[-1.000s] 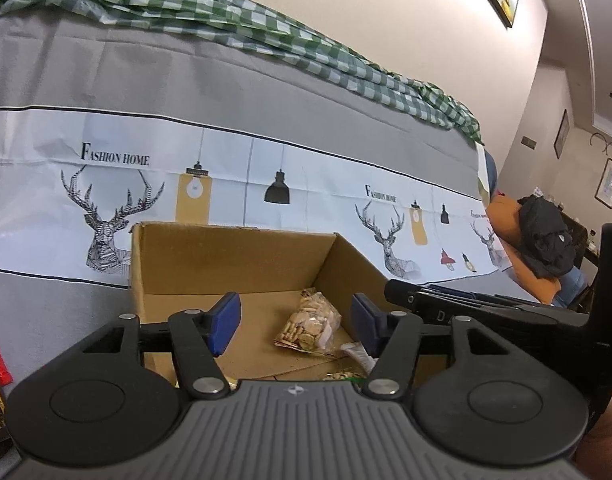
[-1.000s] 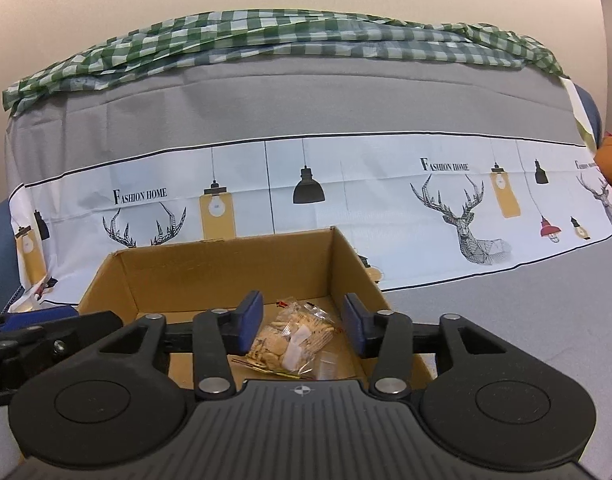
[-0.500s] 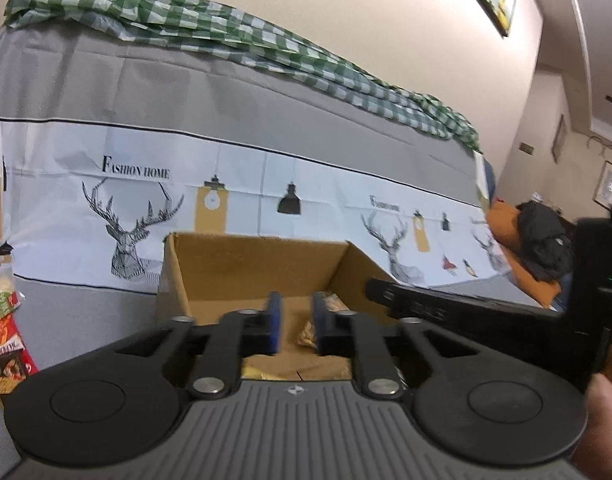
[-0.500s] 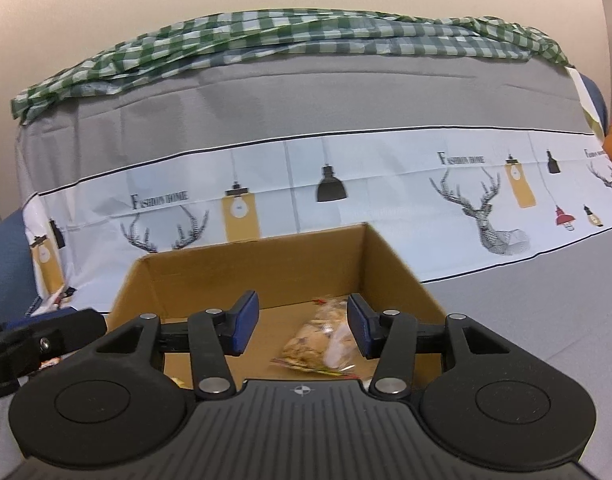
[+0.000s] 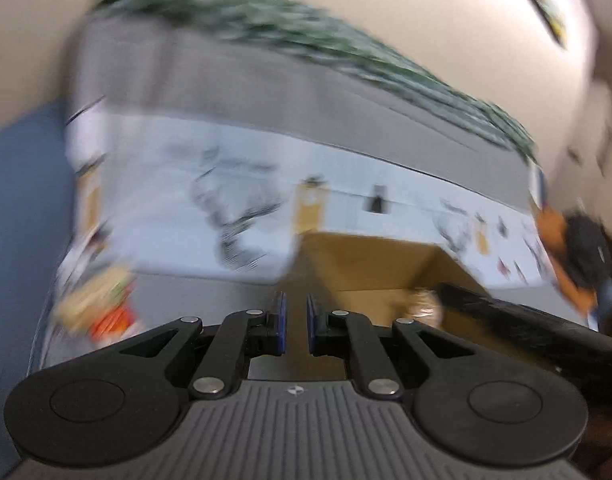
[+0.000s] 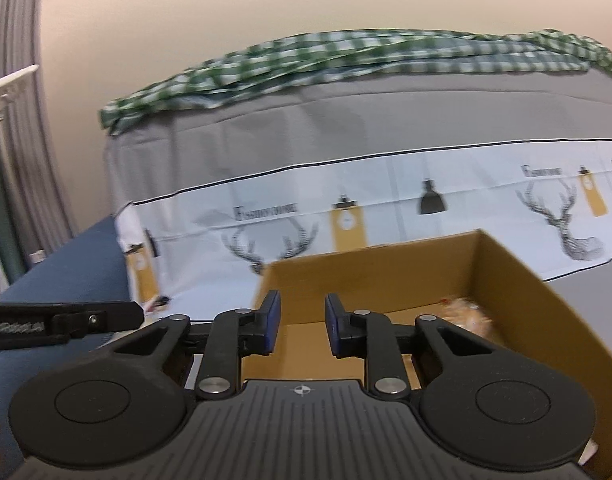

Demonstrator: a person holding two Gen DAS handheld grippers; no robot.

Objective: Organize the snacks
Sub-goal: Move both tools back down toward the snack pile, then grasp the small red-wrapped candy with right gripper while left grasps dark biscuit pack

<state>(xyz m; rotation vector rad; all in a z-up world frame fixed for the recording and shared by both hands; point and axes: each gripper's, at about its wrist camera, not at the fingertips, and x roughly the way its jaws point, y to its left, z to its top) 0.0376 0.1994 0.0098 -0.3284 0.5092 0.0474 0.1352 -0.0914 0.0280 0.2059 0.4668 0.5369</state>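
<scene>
Left hand-held gripper point(image 5: 294, 322) nearly shut on nothing, beside cardboard box's point(image 6: 506, 276) left edge. Right hand-held gripper point(image 6: 301, 326) closing, empty, over near rim. Snack bag point(image 6: 468, 316) inside box, right corner; blurred snack packets point(image 5: 102, 304) left, outside.

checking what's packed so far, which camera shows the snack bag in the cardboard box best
The right wrist view, though only just: the snack bag sits on the floor of the cardboard box, unblocked but blurred. In the left wrist view the same bag is smeared by motion blur and partly cut off by the other gripper's black body.

Empty right tool point(image 6: 302, 326) closing, cardboard box point(image 6: 506, 280), snack bag point(image 6: 468, 316) inside
</scene>
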